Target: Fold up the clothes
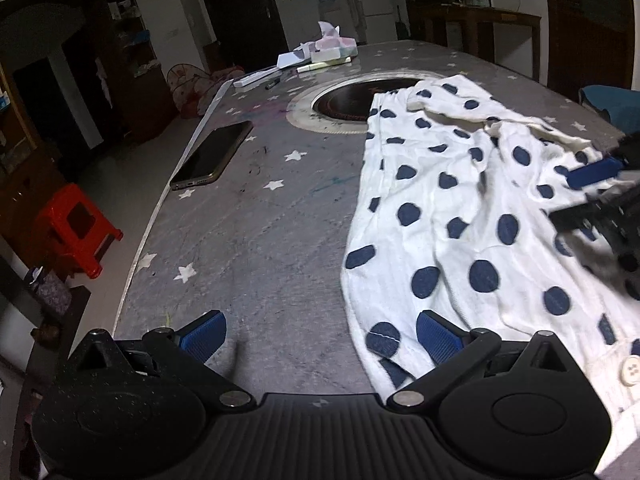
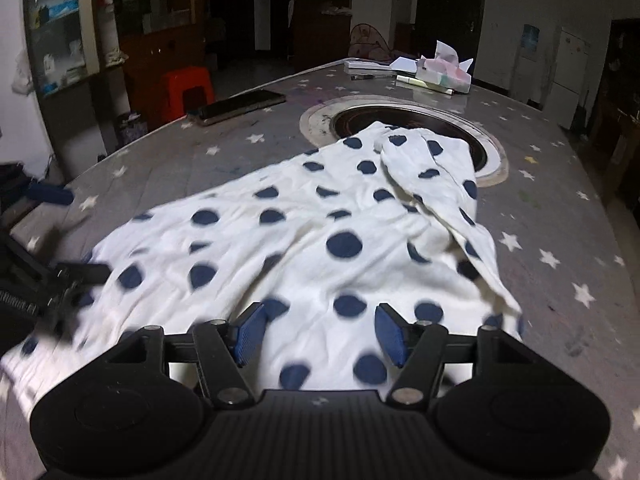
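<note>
Crinkled matt cotton garment [image 2: 320, 216], matt grey cloth table cover [image 1: 256, 232], glossy phone [image 1: 212, 156], shiny plastic stool [image 1: 76, 228]

Both wrist views look steeply down, close, sharing the spotted garment [image 1: 460, 216]

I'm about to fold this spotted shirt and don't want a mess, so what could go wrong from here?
1. The shirt lies partly over the round burner set in the table; dragging it could pick up grime from the ring.
2. The phone sits at the table's edge; a wide sweep of cloth might knock it off.
3. Both tongs, left and right, are open with nothing held, and the cloth is bunched, so a grab may catch one layer only.
</note>
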`<state>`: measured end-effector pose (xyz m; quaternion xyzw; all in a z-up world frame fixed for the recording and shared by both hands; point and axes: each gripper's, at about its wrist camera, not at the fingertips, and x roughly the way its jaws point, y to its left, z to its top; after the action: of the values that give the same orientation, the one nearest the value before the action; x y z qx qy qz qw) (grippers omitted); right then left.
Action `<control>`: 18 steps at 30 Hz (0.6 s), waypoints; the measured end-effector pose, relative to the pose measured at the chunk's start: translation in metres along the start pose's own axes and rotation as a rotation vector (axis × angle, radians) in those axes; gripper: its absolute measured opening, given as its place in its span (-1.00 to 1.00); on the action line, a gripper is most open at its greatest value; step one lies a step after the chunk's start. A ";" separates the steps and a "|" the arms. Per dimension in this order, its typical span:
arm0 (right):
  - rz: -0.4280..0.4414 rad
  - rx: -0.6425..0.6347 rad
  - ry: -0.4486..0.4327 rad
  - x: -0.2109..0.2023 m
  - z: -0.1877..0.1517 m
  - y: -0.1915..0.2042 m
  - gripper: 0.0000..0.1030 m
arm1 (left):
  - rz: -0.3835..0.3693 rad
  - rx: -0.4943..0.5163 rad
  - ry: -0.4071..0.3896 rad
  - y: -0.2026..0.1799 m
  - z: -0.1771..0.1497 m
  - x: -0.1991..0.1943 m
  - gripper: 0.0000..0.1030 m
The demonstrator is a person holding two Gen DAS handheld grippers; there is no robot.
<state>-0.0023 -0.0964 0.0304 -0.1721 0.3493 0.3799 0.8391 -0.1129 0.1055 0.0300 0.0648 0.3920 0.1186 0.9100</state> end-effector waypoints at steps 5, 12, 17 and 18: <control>0.019 0.011 0.006 -0.032 -0.020 0.007 0.28 | -0.016 -0.006 -0.013 -0.009 -0.004 -0.016 1.00; 0.039 0.014 0.008 -0.059 -0.046 0.022 0.32 | -0.045 0.010 -0.039 -0.024 -0.014 -0.042 1.00; 0.045 0.002 0.016 -0.069 -0.062 0.031 0.34 | -0.050 0.019 -0.043 -0.034 -0.021 -0.050 1.00; 0.041 -0.001 0.017 -0.071 -0.065 0.032 0.34 | -0.052 0.018 -0.043 -0.036 -0.022 -0.051 1.00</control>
<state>-0.0894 -0.1479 0.0353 -0.1684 0.3597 0.3955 0.8281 -0.1572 0.0577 0.0428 0.0655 0.3749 0.0900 0.9204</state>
